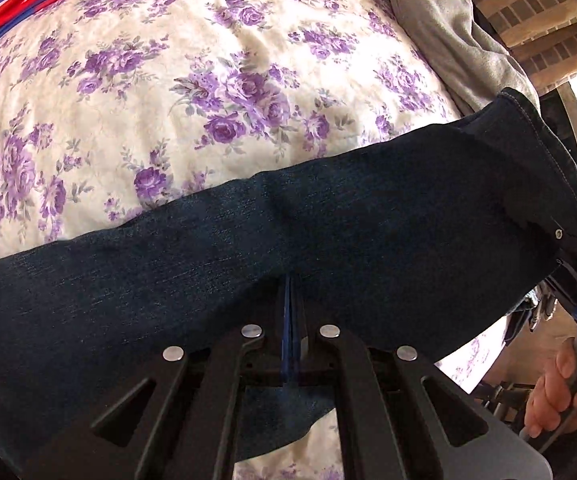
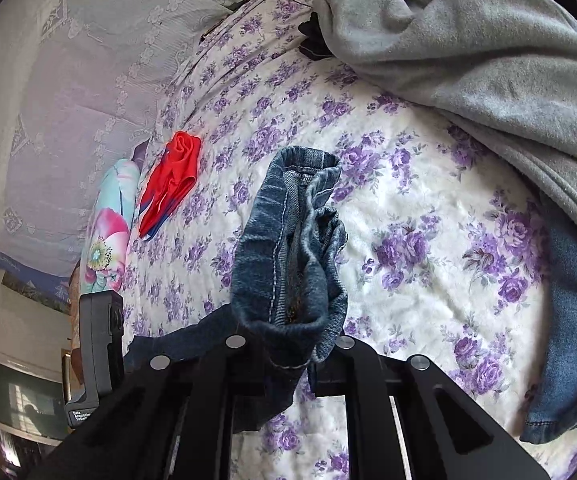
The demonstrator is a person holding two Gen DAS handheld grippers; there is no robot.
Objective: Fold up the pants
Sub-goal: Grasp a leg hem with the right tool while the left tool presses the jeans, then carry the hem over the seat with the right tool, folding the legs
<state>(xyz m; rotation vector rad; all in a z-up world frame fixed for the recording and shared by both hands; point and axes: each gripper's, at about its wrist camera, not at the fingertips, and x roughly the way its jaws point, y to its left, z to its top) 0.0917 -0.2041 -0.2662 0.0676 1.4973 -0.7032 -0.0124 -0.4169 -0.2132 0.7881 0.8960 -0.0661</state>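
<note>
Jeans (image 1: 328,232) hang right in front of both cameras, stretched between the two grippers so the leg stays flat and can be laid down in a neat fold. Both sets of jaws are pinched tight on the denim: the left gripper (image 1: 290,292) bites the long edge of the leg, which runs from 9 to 3 o'clock above the bed (image 1: 168,100), and the right gripper (image 2: 288,344) holds the bunched hem end, which sticks up toward 12 o'clock. Red cloth (image 2: 170,184) lies at 10 o'clock and a gray sweater (image 2: 468,52) at 1 o'clock, well apart from the jeans.
</note>
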